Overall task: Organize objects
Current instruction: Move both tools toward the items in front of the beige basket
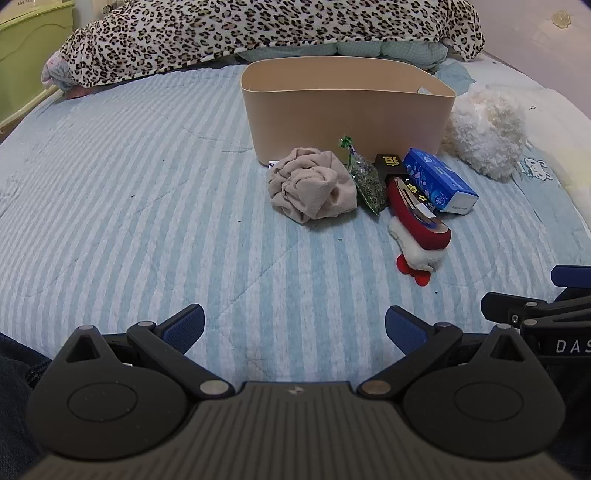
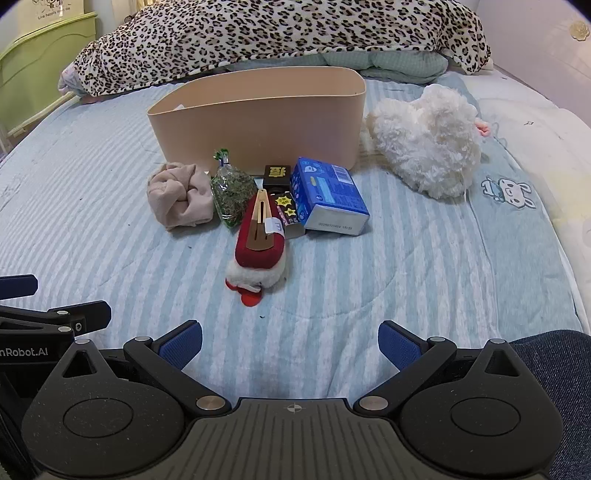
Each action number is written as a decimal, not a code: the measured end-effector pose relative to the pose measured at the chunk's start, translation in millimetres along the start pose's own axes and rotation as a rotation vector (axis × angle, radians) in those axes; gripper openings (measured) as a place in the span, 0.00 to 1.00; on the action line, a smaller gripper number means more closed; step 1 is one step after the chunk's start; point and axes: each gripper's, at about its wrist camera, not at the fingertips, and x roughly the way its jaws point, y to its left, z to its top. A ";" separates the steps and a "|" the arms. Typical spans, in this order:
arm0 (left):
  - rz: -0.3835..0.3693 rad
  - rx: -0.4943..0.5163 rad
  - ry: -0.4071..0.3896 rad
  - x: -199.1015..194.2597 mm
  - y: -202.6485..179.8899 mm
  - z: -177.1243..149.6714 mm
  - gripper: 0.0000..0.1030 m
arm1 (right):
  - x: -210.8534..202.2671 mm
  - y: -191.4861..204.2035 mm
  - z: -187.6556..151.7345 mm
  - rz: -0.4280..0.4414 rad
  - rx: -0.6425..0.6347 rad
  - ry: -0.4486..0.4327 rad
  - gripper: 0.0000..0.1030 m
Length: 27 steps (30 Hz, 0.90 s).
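Note:
A tan bin [image 1: 347, 110] [image 2: 258, 122] stands on the striped bed. In front of it lie a crumpled beige cloth [image 1: 310, 184] [image 2: 181, 199], a clear bag of green bits [image 1: 365, 181] [image 2: 231, 195], a small black box [image 1: 388, 164] [image 2: 277, 175], a blue tissue pack [image 1: 439, 181] [image 2: 328, 195] and a red and white plush hair clip [image 1: 417, 225] [image 2: 258, 251]. A white fluffy toy [image 1: 487, 136] [image 2: 428, 144] lies right of the bin. My left gripper [image 1: 294, 326] and right gripper [image 2: 290, 341] are both open and empty, well short of the pile.
A leopard-print blanket [image 1: 258, 33] [image 2: 277, 33] is heaped behind the bin. A green headboard [image 1: 33, 55] [image 2: 40, 66] stands at the far left. Each gripper shows at the edge of the other's view, the right one [image 1: 546, 306] and the left one [image 2: 48, 317].

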 end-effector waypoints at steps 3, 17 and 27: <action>0.000 0.001 0.003 0.1 0.1 0.1 1.00 | 0.1 0.5 -0.3 -0.001 0.001 0.001 1.00; 0.003 0.003 0.005 2.2 2.5 0.5 1.00 | 4.3 4.2 -0.9 0.004 -0.006 0.008 1.00; 0.024 0.002 0.007 8.2 5.3 3.2 1.00 | 11.0 5.1 2.6 0.027 0.002 0.024 1.00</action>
